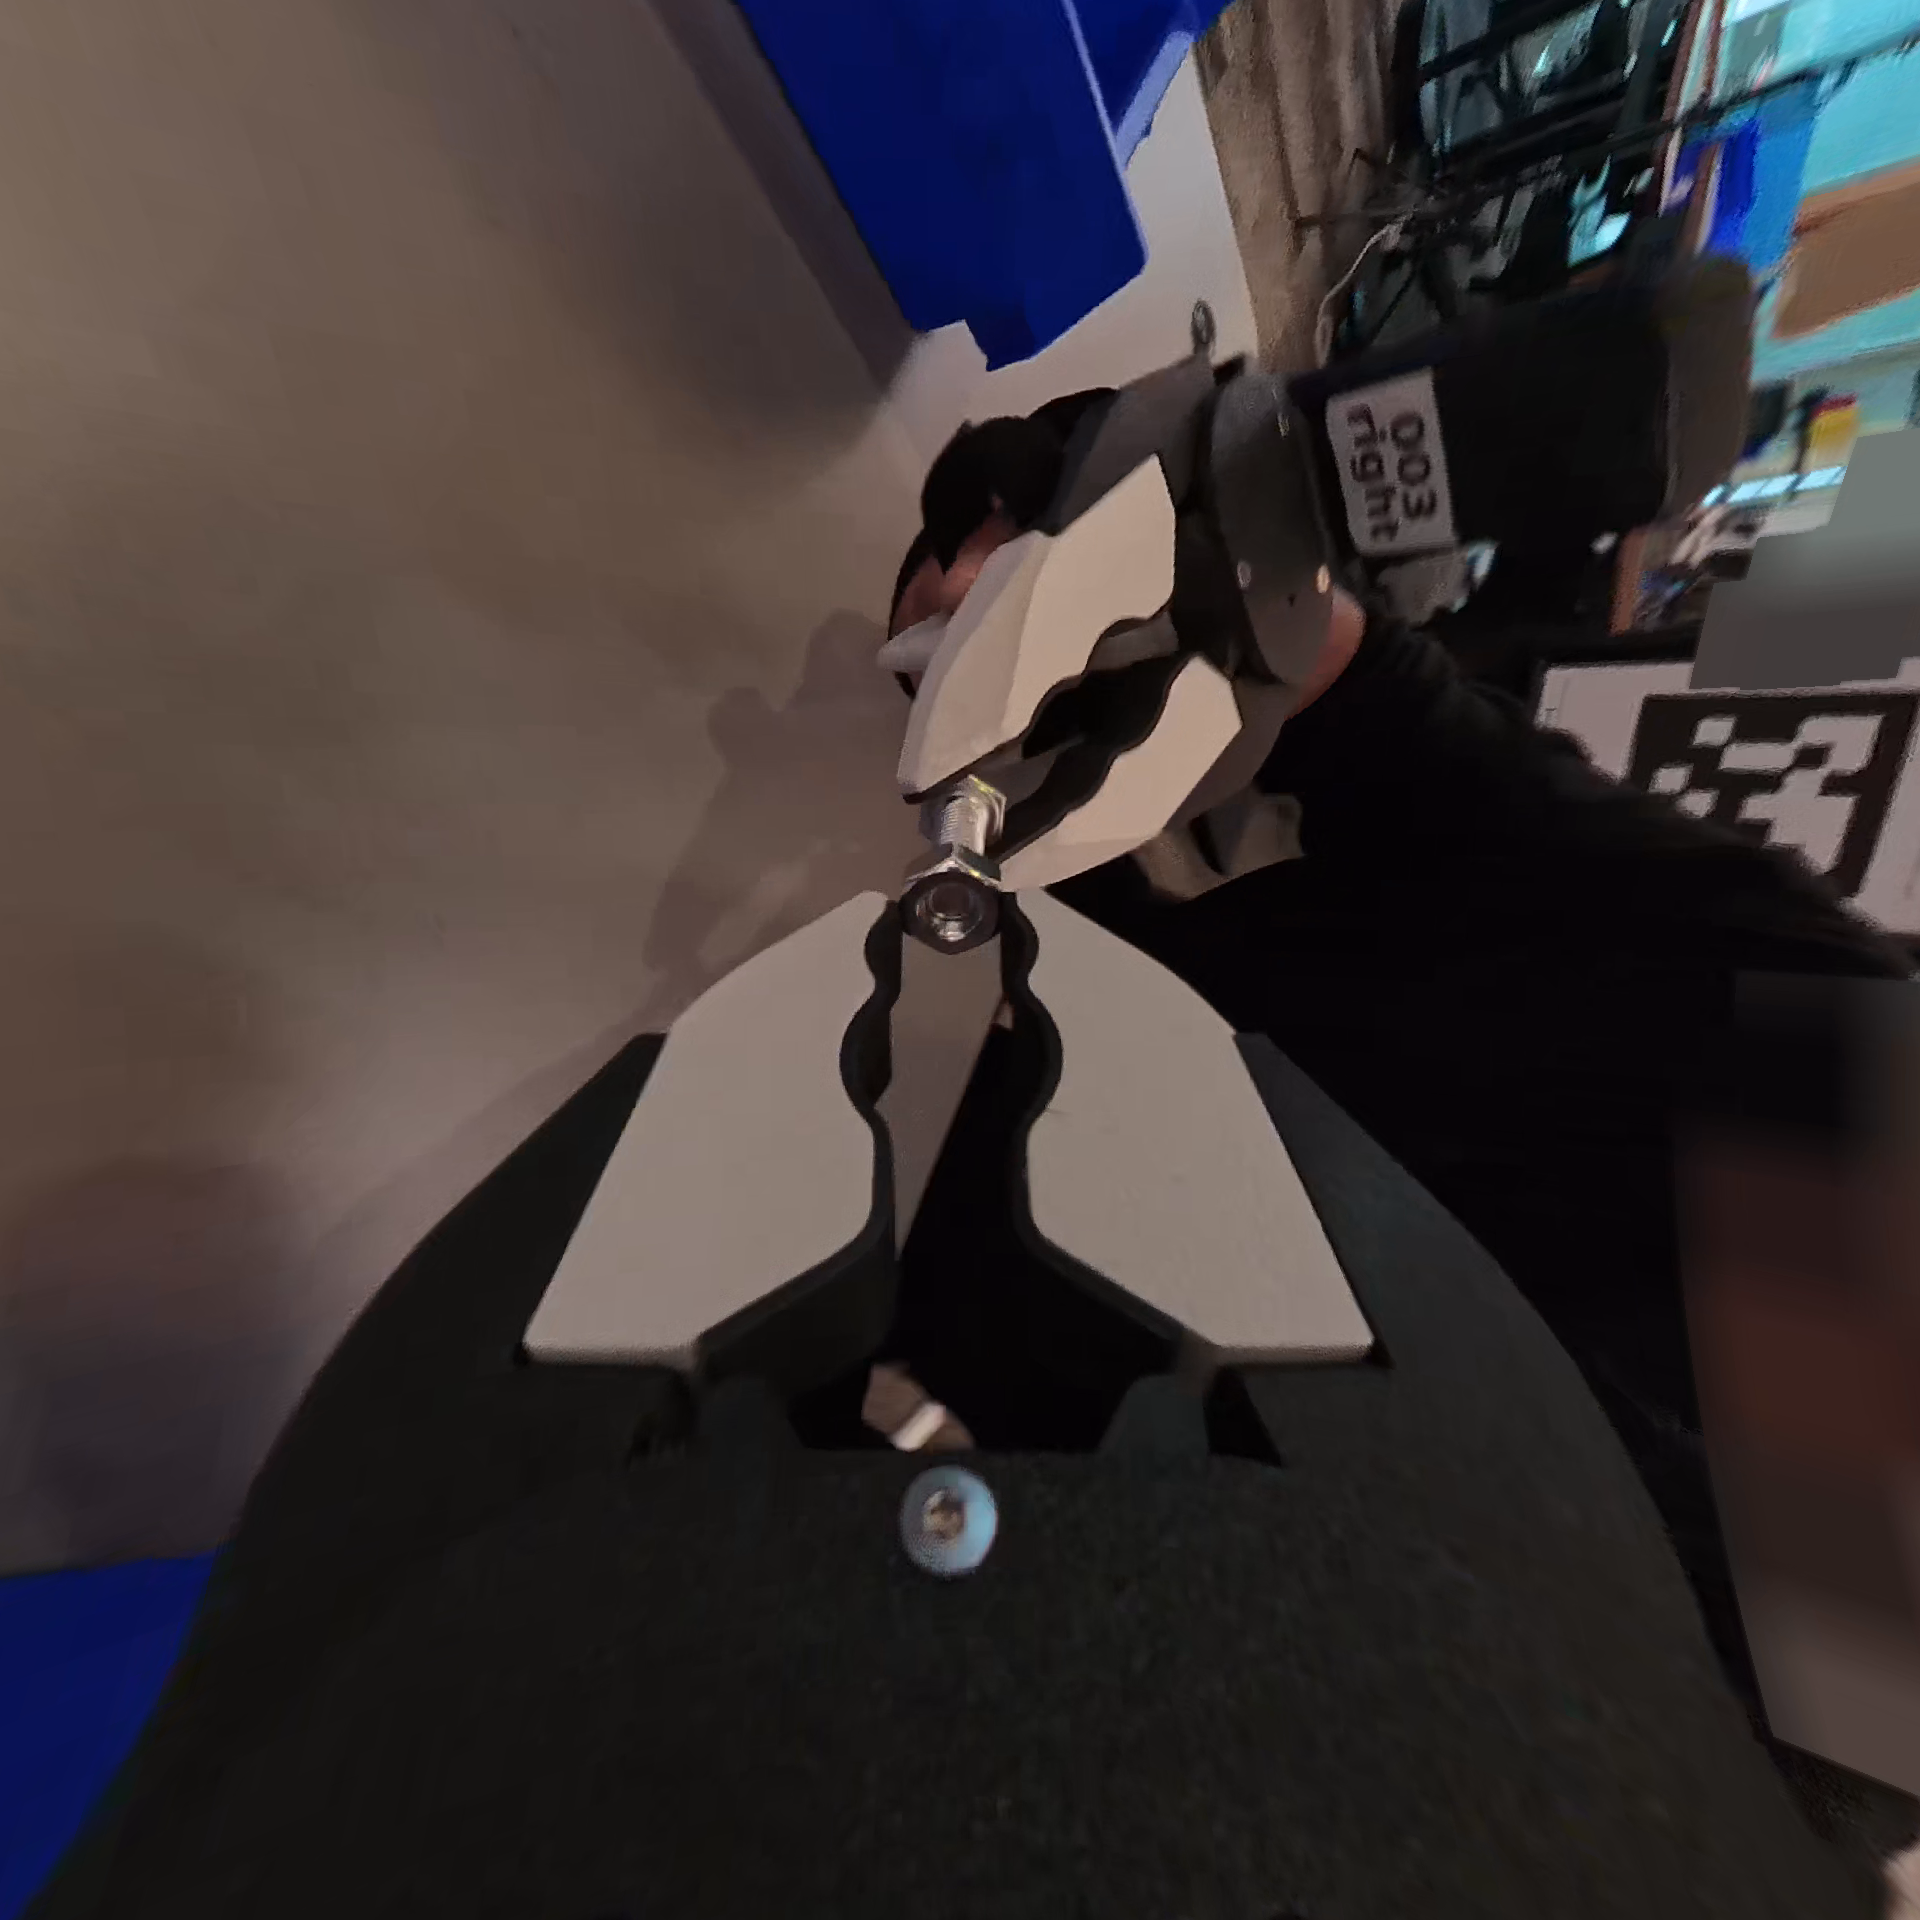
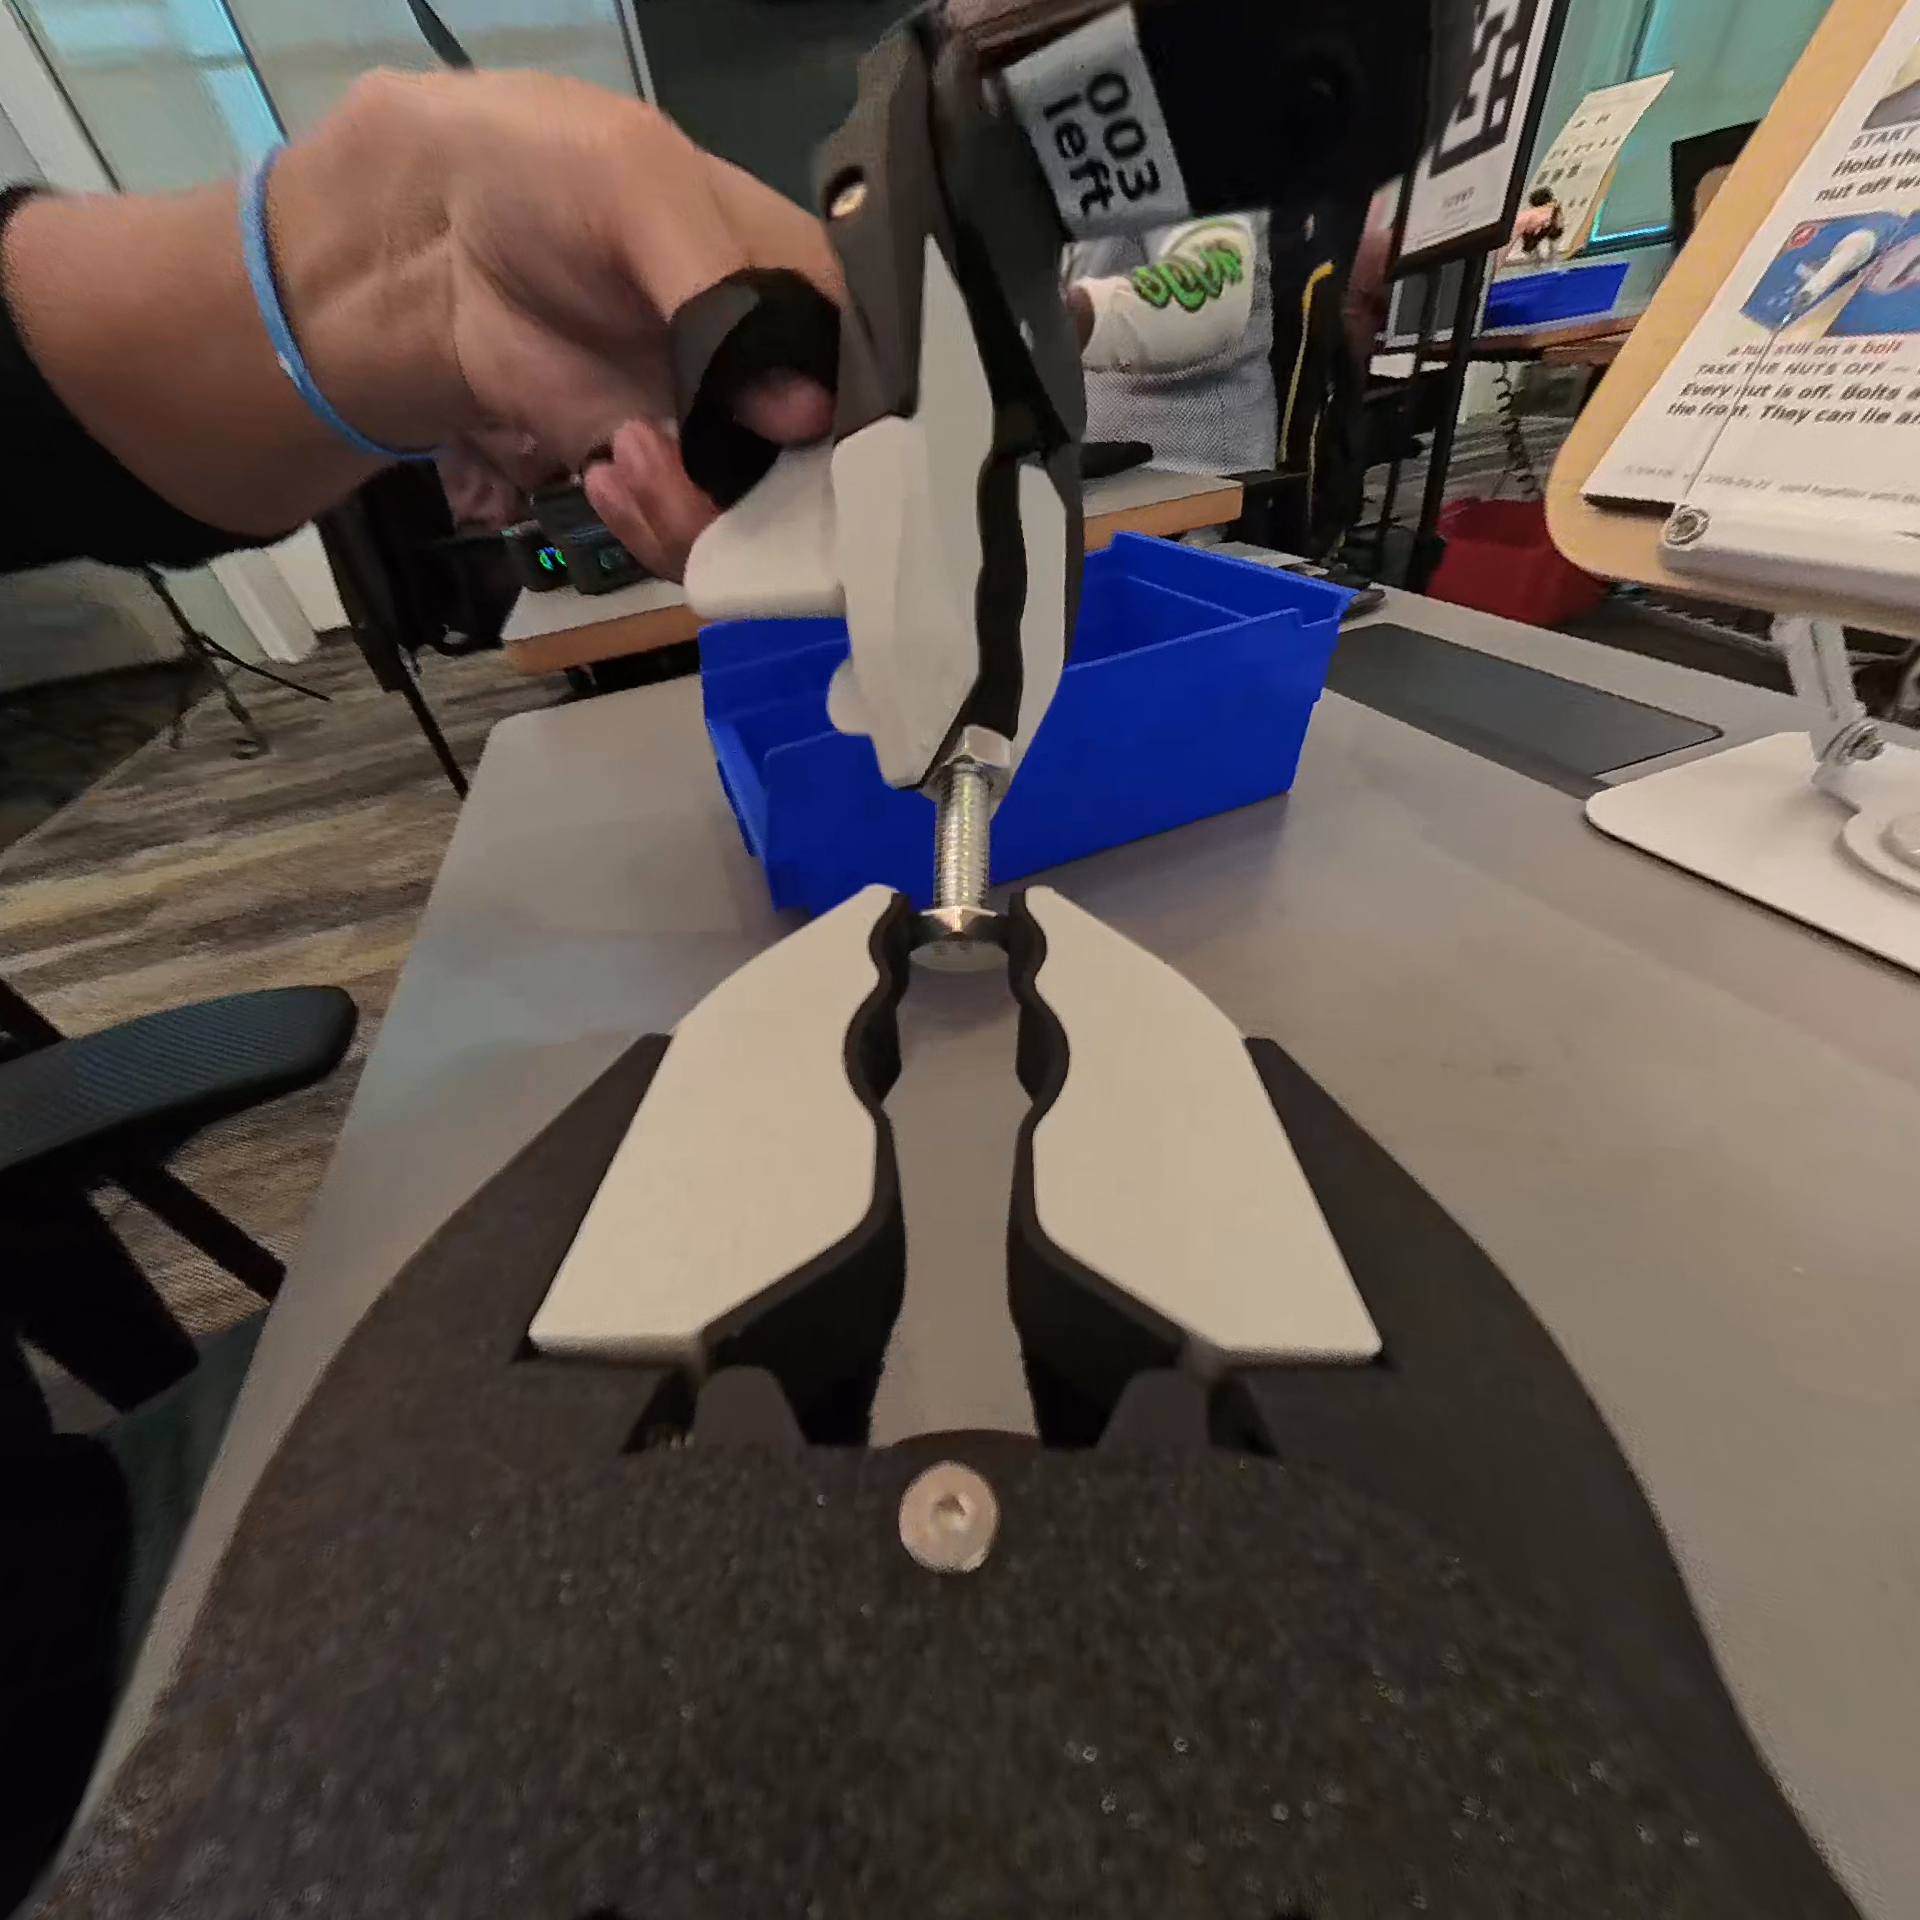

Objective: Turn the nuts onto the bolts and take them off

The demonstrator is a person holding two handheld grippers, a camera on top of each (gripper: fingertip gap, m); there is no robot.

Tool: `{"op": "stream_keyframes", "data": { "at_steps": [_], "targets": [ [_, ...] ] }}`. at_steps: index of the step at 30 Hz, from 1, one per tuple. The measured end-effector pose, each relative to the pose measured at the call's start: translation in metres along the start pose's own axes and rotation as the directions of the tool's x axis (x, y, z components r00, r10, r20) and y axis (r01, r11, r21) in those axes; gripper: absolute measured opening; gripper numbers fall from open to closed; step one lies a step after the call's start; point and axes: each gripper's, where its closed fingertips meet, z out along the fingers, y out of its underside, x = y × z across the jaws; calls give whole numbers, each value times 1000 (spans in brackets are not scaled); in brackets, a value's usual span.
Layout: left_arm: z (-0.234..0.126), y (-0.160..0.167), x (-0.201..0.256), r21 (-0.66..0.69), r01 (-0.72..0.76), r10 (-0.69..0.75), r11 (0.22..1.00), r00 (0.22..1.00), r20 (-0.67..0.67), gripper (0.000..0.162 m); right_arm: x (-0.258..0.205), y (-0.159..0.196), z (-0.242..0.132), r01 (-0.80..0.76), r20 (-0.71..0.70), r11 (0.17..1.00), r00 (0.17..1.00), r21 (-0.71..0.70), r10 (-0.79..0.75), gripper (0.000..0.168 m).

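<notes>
Above the blue bin (image 2: 1143,727), our right gripper (image 2: 958,935) pinches the bolt (image 2: 961,842) head and our left gripper (image 1: 951,920) clamps the nut (image 1: 948,912), which may cross-thread if we tilt.

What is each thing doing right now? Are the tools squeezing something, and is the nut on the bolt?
left tool: shut on the nut.
right tool: shut on the bolt's head.
nut: screwed on the bolt's thread, at the end far from the head.
bolt: held up off the table, between both tools.
blue bin: open on top, standing on the table.
</notes>
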Motion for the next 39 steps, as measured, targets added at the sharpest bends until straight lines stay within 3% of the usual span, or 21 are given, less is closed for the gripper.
{"op": "stream_keyframes", "data": {
  "at_steps": [1, 3, 6, 10, 13, 15, 21, 24, 26, 28, 31, 34, 39],
  "targets": [
    [0, 2, 0, -19, -67, 68, 998, 998, 19, 19, 0, -1, -1, -26, 17, 1000, 1000, 11, 26, 18],
    [-2, 0, 3, -28, -187, 188, 982, 981, 49, 43, -2, -3, -1, -87, 59, 996, 995, 20, 86, 18],
    [-12, -9, 0, -6, -414, 409, 910, 896, 173, 56, -5, -7, -2, -199, 142, 979, 971, 47, 190, 18],
    [-19, -7, 1, -88, -706, 699, 703, 662, 272, 60, -14, -10, -4, -375, 309, 926, 885, 31, 348, 18],
    [-20, -6, -1, -182, -842, 834, 509, 430, 345, 57, -17, -13, -4, -484, 392, 875, 808, 16, 440, 18],
    [-17, -3, 7, -184, -890, 876, 418, 340, 342, 55, -18, -12, -4, -527, 422, 850, 771, 2, 477, 18],
    [-5, 7, 12, -197, -905, 911, 376, 321, 260, 53, -21, -13, -4, -582, 470, 813, 712, -21, 522, 18],
    [-1, 7, 11, -184, -916, 920, 357, 310, 240, 39, -25, -13, -4, -578, 481, 815, 705, -34, 521, 18],
    [1, 7, 11, -178, -929, 932, 323, 280, 231, 18, -25, -14, -4, -587, 486, 809, 698, -33, 527, 18],
    [1, 6, 9, -188, -933, 935, 307, 258, 246, 18, -21, -14, -4, -597, 479, 802, 697, -26, 534, 17],
    [3, 7, 4, -201, -893, 906, 403, 359, 224, 17, -19, -10, -3, -542, 436, 840, 754, -11, 492, 18],
    [2, 10, 2, -177, -788, 807, 589, 566, 167, 17, -19, -6, 0, -421, 365, 907, 846, 10, 389, 18],
    [1, 5, 13, -74, -475, 479, 877, 877, 40, 17, -17, -11, -3, -171, 213, 982, 966, 85, 150, 18]
  ]
}}
